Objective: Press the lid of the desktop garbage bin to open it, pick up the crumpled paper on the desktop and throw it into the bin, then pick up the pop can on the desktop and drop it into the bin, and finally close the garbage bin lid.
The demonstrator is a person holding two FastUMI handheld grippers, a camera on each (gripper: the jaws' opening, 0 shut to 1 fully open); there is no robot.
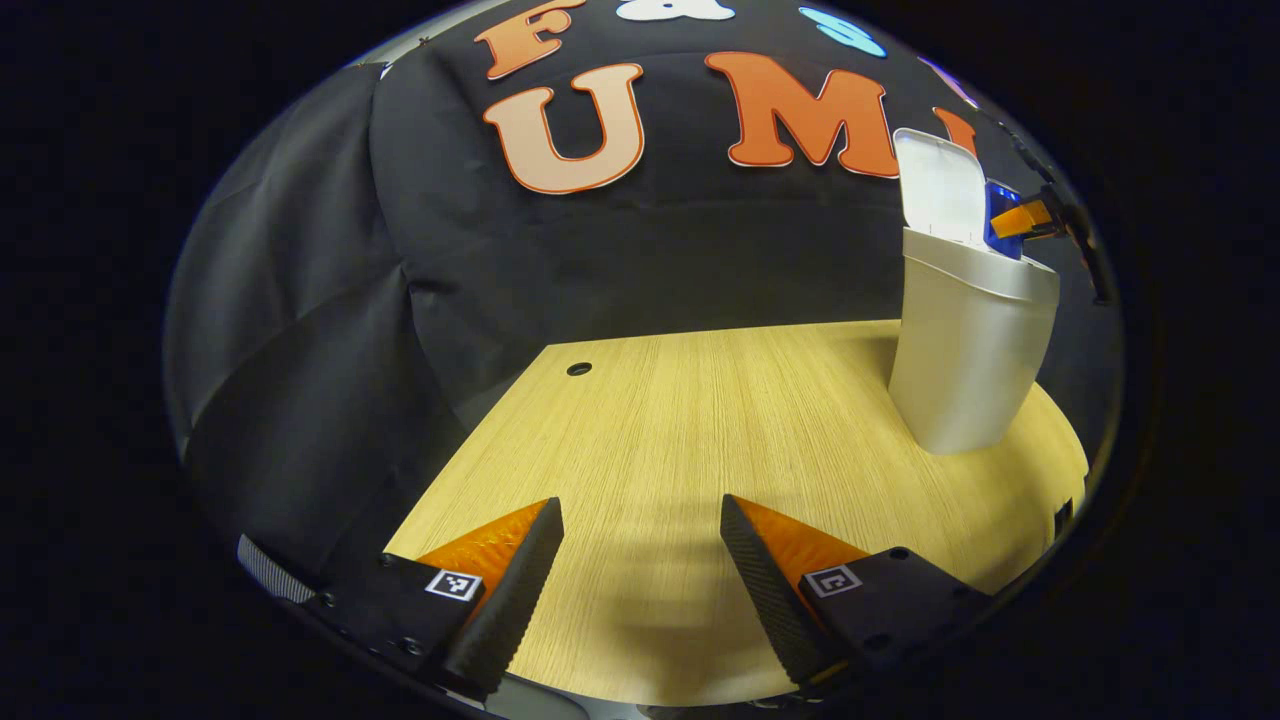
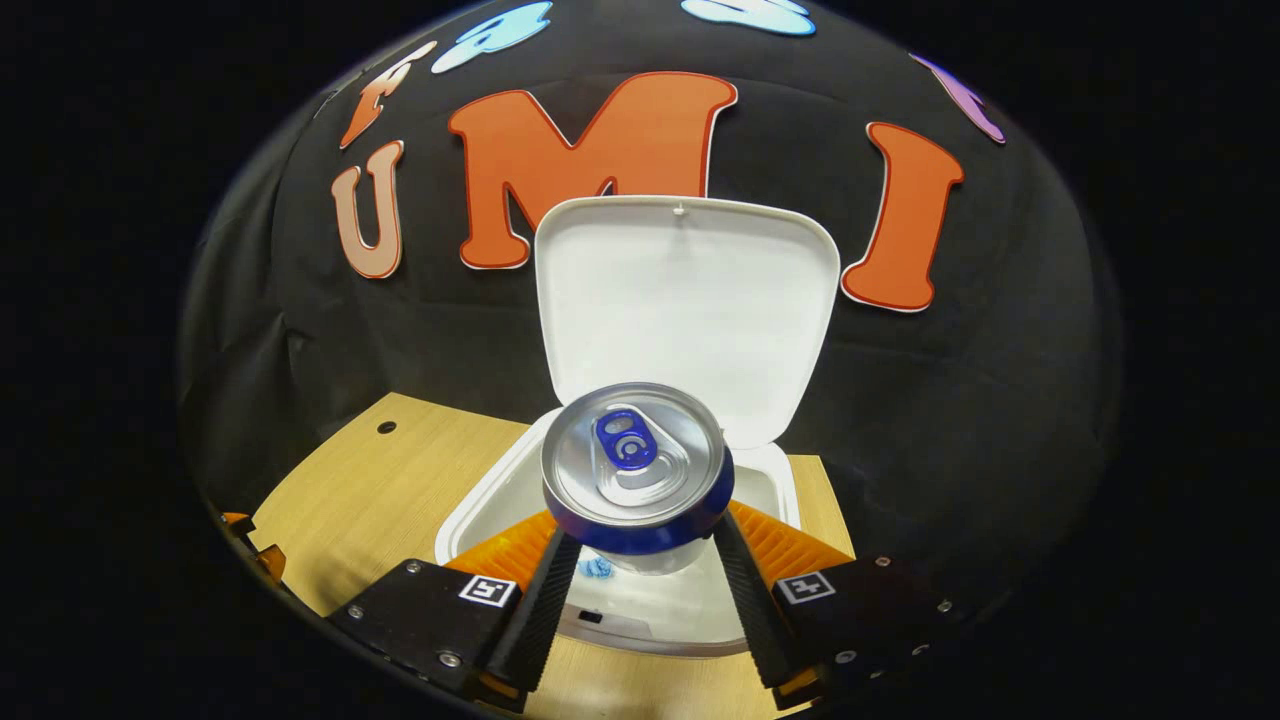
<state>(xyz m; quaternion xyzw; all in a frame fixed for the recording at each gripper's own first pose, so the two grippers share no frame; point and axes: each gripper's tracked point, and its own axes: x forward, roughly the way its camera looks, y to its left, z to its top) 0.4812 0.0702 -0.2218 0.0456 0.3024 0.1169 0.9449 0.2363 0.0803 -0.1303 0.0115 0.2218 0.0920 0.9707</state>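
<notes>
Holding the pop can [image 2: 636, 480] over the open garbage bin [image 2: 500, 505], the right hand-held gripper [image 2: 640, 560] is clamping it from both sides, fingers pressing on the can wall just below the top rim. Can's long axis is running roughly upright, top end facing the camera, and it is sitting directly above the bin mouth, in front of the raised lid [image 2: 690, 300]. Something small and pale, likely the crumpled paper [image 2: 597, 568], is lying inside the bin under the can, too small to be sure. Judging the next move as a plain release: straight drop, no sideways shift needed. The left hand-held gripper [image 1: 640, 545] is idling well to the left over bare worktop [image 1: 700, 420], jaws spread wide, gripping nothing, bin standing far right of it. The right hand is the nearer one for closing the lid afterwards.
</notes>
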